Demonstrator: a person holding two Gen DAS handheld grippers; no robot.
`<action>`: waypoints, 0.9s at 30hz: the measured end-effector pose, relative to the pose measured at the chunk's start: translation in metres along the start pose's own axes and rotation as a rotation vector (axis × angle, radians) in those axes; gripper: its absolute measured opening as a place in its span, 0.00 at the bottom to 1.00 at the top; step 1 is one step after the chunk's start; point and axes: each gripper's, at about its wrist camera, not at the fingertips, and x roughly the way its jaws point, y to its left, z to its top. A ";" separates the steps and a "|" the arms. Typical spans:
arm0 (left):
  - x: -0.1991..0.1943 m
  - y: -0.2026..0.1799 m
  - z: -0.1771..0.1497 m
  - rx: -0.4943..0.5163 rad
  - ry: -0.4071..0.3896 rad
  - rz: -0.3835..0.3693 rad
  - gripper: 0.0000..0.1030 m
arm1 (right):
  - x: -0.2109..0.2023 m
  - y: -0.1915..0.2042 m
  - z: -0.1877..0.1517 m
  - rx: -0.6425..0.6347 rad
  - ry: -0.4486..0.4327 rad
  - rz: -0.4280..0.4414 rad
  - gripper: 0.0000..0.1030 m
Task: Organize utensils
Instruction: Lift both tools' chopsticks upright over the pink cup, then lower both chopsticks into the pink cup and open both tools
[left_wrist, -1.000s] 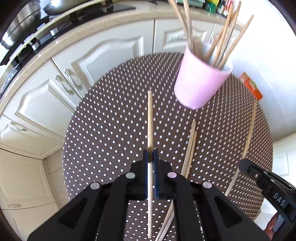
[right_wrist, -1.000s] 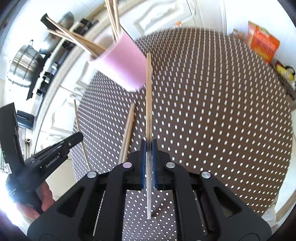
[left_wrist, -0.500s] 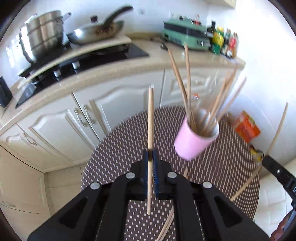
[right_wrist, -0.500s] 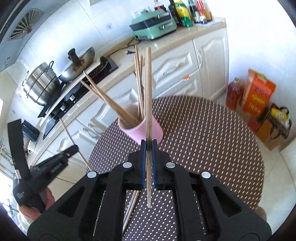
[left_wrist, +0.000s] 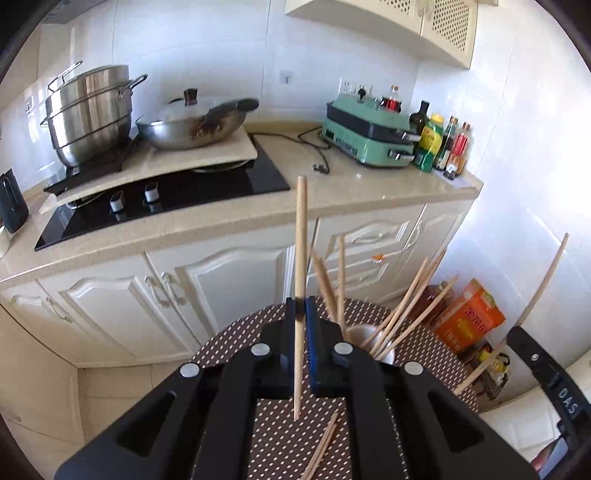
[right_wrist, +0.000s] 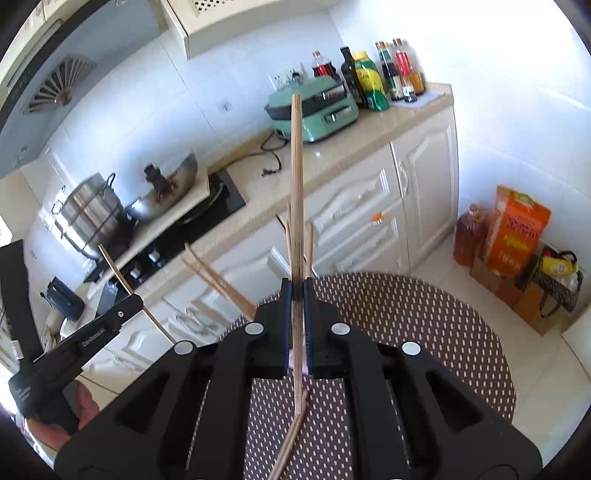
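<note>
In the left wrist view my left gripper (left_wrist: 301, 310) is shut on a wooden chopstick (left_wrist: 301, 240), held high above the dotted round table (left_wrist: 236, 339). The cup (left_wrist: 364, 332) with several chopsticks stands just right of the jaws, mostly hidden by them. My right gripper (left_wrist: 524, 343) shows at the right edge with its own chopstick (left_wrist: 546, 280). In the right wrist view the right gripper (right_wrist: 297, 291) is shut on that chopstick (right_wrist: 296, 184), and the pink cup (right_wrist: 301, 360) peeks between the fingers. The left gripper (right_wrist: 136, 301) is at the left. Loose chopsticks (right_wrist: 291, 439) lie on the table.
Behind the table runs a kitchen counter (left_wrist: 332, 199) with a hob, a steel pot (left_wrist: 88, 110), a wok (left_wrist: 195, 125), a green appliance (left_wrist: 369, 136) and bottles (left_wrist: 443, 144). White cabinets (left_wrist: 236, 280) stand below. An orange box (right_wrist: 517, 229) and an oil bottle (right_wrist: 469, 236) sit on the floor.
Both grippers have risen from the table with their chopsticks and tilted up towards the counter. The cup has dropped low in both views and is now partly hidden by the jaws.
</note>
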 end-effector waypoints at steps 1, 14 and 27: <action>-0.002 -0.004 0.007 -0.004 -0.009 -0.008 0.06 | 0.001 0.001 0.005 0.001 -0.007 0.003 0.06; 0.013 -0.039 0.035 -0.026 -0.017 -0.040 0.06 | 0.038 0.015 0.043 -0.019 -0.064 0.025 0.06; 0.063 -0.044 0.020 -0.061 0.018 -0.039 0.06 | 0.085 0.011 0.013 -0.052 -0.015 -0.005 0.06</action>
